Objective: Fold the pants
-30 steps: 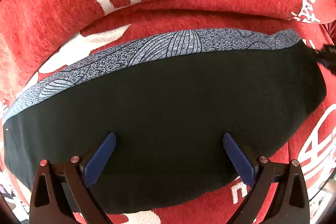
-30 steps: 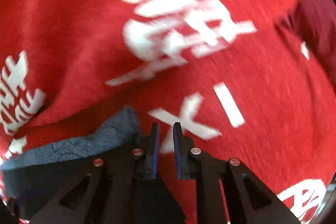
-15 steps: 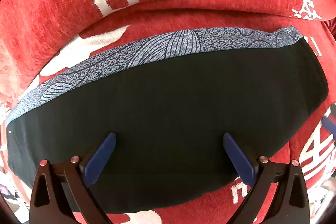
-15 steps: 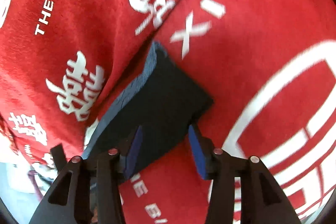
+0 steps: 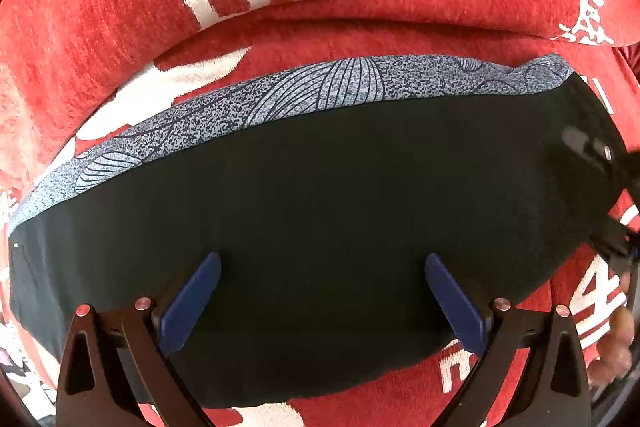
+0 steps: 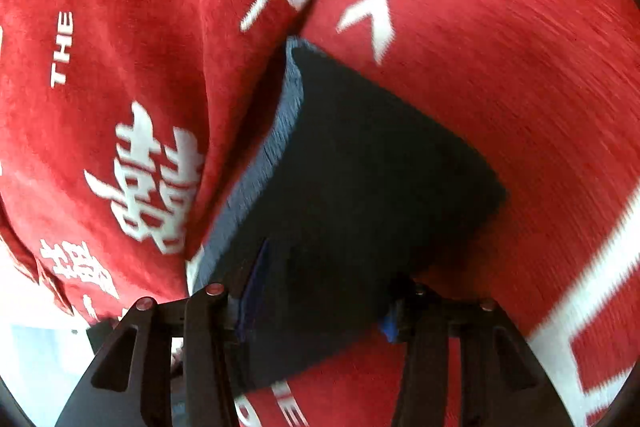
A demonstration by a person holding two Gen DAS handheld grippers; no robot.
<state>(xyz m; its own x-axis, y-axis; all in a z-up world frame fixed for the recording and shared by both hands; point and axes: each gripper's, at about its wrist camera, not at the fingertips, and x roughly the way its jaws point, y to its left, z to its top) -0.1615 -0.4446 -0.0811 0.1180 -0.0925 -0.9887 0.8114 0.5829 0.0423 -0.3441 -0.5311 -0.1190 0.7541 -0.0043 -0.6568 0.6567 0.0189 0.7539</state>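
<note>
The black pants [image 5: 320,219] lie folded into a flat oblong on a red cover, with a grey patterned band [image 5: 304,95] along the far edge. My left gripper [image 5: 322,295] is open, hovering over the near part of the pants with nothing between its blue pads. In the right wrist view the same pants [image 6: 372,179] run away from the camera, with the grey band [image 6: 276,151] on the left. My right gripper [image 6: 320,303] is open wide over the pants' near end. It also shows in the left wrist view [image 5: 604,195] at the pants' right end.
The red cover [image 5: 120,7] with white characters spans a cushioned seat and a backrest [image 6: 100,67] that rises just behind the pants. A hand [image 5: 612,351] shows at the lower right of the left wrist view.
My right gripper has gone from shut to wide open and swung round over the right end of the pants. My left gripper has stayed open in place.
</note>
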